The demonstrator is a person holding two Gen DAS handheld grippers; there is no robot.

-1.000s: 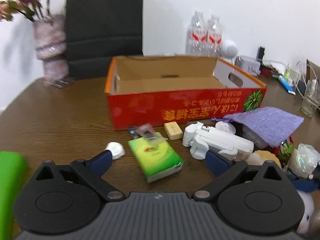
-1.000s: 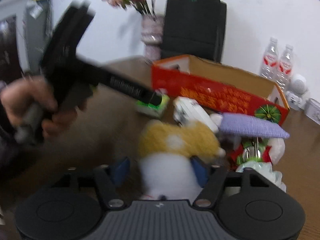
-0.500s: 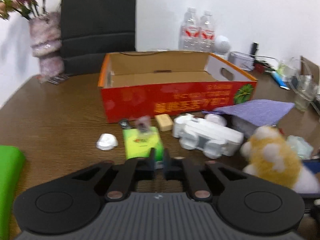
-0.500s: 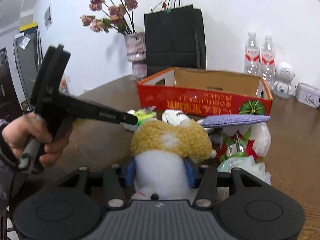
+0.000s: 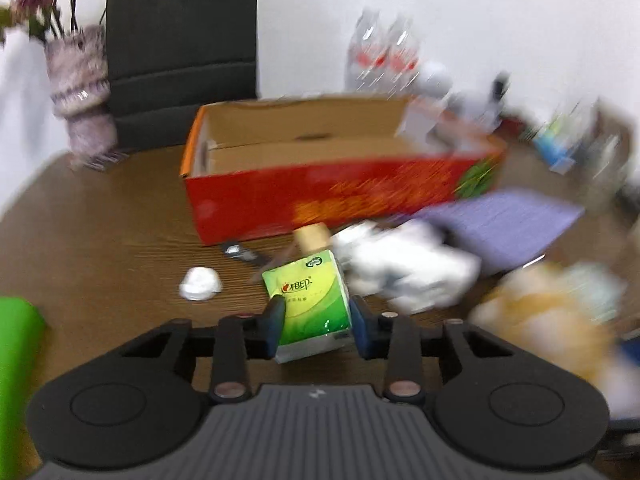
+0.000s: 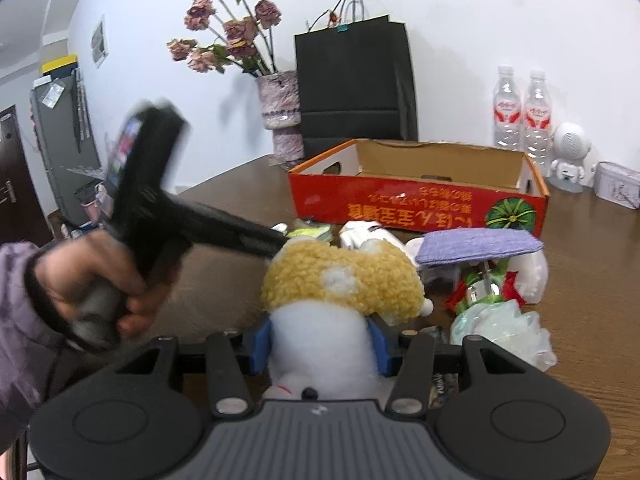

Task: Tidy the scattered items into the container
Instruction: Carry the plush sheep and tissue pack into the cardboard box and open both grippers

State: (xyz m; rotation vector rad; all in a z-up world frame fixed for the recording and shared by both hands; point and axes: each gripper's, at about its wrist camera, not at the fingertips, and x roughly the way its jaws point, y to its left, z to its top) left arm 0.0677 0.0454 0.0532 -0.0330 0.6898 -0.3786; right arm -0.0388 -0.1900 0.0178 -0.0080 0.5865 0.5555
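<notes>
A: What is the left gripper (image 5: 316, 320) doing?
B: Its jaws are closing. A green pack (image 5: 310, 300) sits between the blue pads and they touch its sides. The pack is tipped up, with its far end higher.

A: And the right gripper (image 6: 320, 338)?
B: It is clamped on a plush toy (image 6: 332, 304). The pads press into the soft white part.

A: What does the toy look like?
B: White and fluffy below, yellow and curly on top, with a small white spot.

A: And the pack?
B: Bright green and yellow, shiny, with a little red mark and dark writing on top.

A: Where is the box (image 5: 320, 176)?
B: Behind the pack, on the brown table (image 5: 100, 232). It is red outside, plain brown inside, and open at the top.

A: What is in the way?
B: A small tan block (image 5: 312, 237) lies just past the pack. A white gadget (image 5: 408, 272) is beside it, blurry. A purple cloth (image 6: 478, 246) lies on top of some things near the box. A white lump (image 5: 200, 283) sits alone on the table.

A: Anything else?
B: A hand (image 6: 96, 280) holds the left gripper's handle. A vase (image 6: 280, 112), a black bag (image 6: 352, 80) and two bottles (image 6: 522, 108) stand at the back.
</notes>
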